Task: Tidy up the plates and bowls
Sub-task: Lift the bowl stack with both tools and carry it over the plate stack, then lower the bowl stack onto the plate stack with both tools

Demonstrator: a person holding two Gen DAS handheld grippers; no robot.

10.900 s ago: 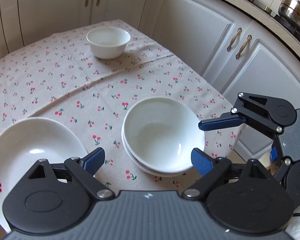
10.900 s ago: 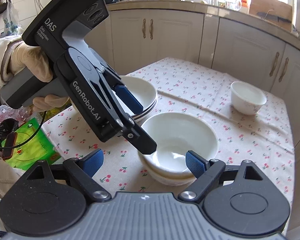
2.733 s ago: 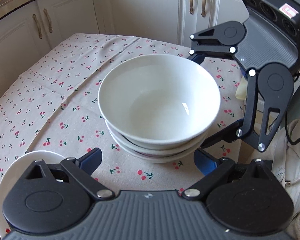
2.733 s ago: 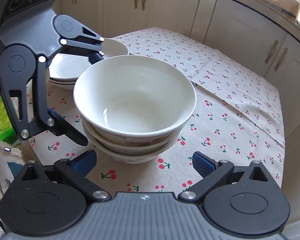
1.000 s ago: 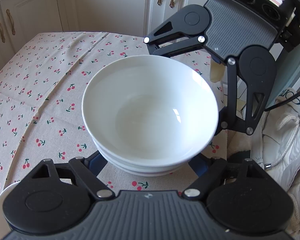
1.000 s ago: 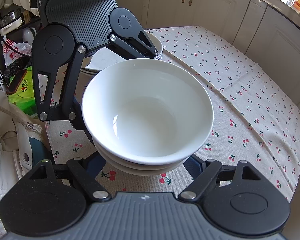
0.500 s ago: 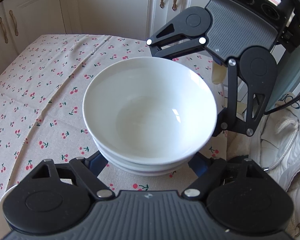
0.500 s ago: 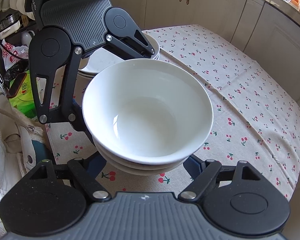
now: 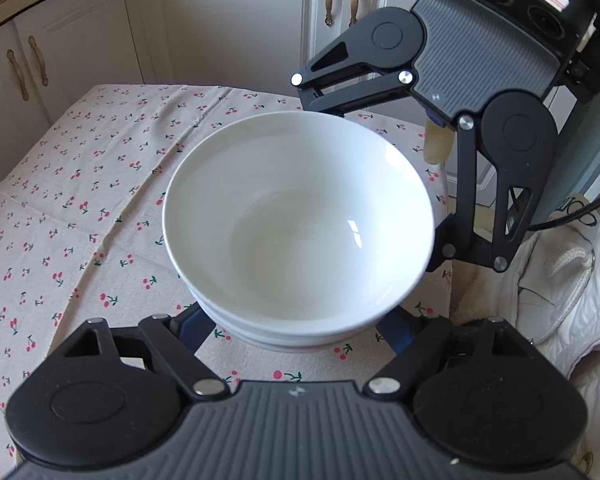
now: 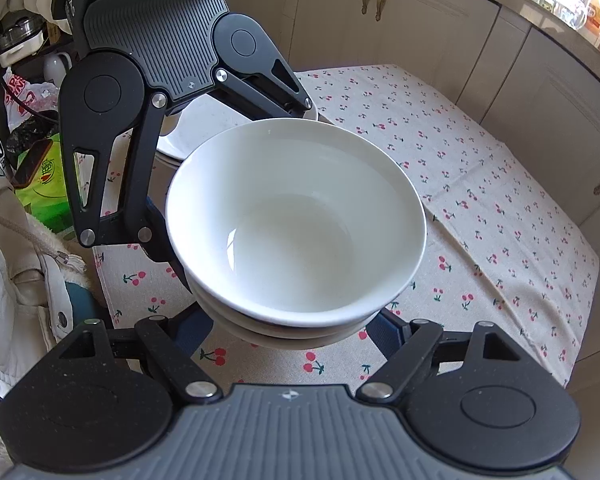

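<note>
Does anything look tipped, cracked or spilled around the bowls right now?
Nothing stands out. The stack of bowls sits level and nested, with no chips or spills showing. The tablecloth has only a fold line. The plates behind are partly hidden.

The left gripper (image 9: 296, 328) points steeply down, its blue pads pressed against opposite sides of the stacked bowls (image 9: 300, 220); the right gripper (image 10: 290, 330) faces it from across the stack, tilted down alike, its pads likewise closed on the lower bowls' sides.
</note>
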